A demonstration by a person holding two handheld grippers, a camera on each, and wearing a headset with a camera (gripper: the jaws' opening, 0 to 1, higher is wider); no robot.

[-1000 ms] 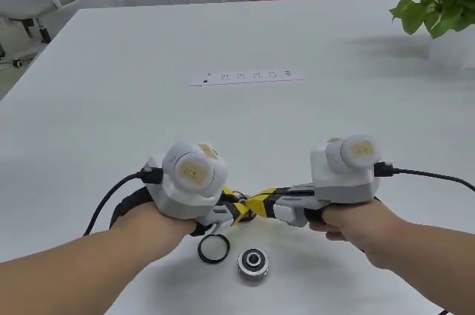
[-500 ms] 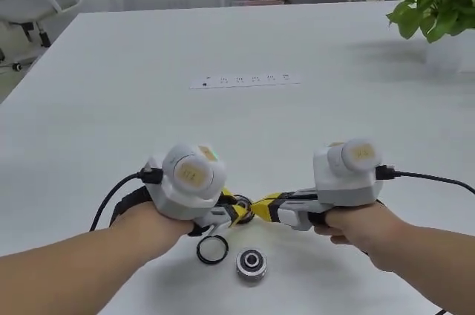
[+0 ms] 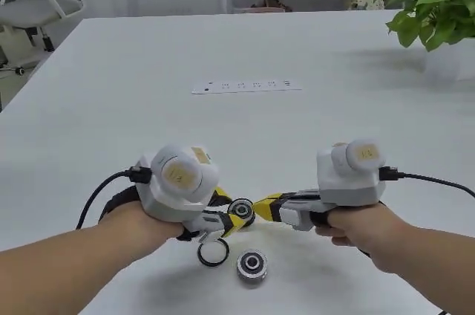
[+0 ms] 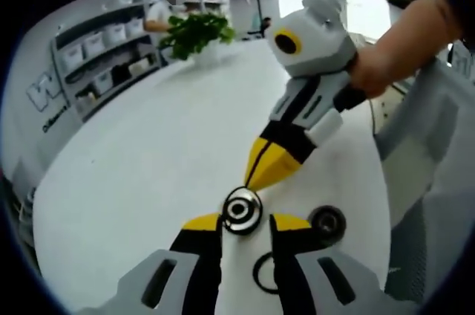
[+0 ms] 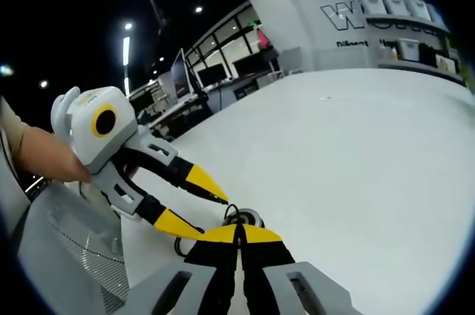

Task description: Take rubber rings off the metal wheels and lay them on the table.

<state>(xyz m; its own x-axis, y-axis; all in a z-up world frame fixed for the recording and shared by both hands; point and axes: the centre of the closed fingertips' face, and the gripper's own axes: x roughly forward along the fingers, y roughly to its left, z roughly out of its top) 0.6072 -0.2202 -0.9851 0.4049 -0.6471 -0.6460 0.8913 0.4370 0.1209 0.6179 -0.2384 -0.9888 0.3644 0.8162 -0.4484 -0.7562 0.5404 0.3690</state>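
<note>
1. Left gripper (image 4: 245,220): jaws pinch a metal wheel (image 4: 242,211), lifted off the table (image 3: 148,70).
2. Loose rubber ring (image 3: 213,250): flat on the table, just nearer the person than the held wheel.
3. Second metal wheel (image 3: 252,264): on the table beside that ring, below the held wheel.
4. Right gripper (image 5: 239,232): jaws pressed together, tips at the held wheel's rim, possibly nipping a thin black ring.

A: What moved?
B: The left tool (image 3: 231,215) has drawn a little toward 9 o'clock, off the right tool (image 3: 260,207).
A: And the metal wheel (image 3: 241,211)?
B: In plain view between the left tool's tips now; a second ago both tools' yellow tips overlapped it. The right tool's tip meets just its 3 o'clock edge.
</note>
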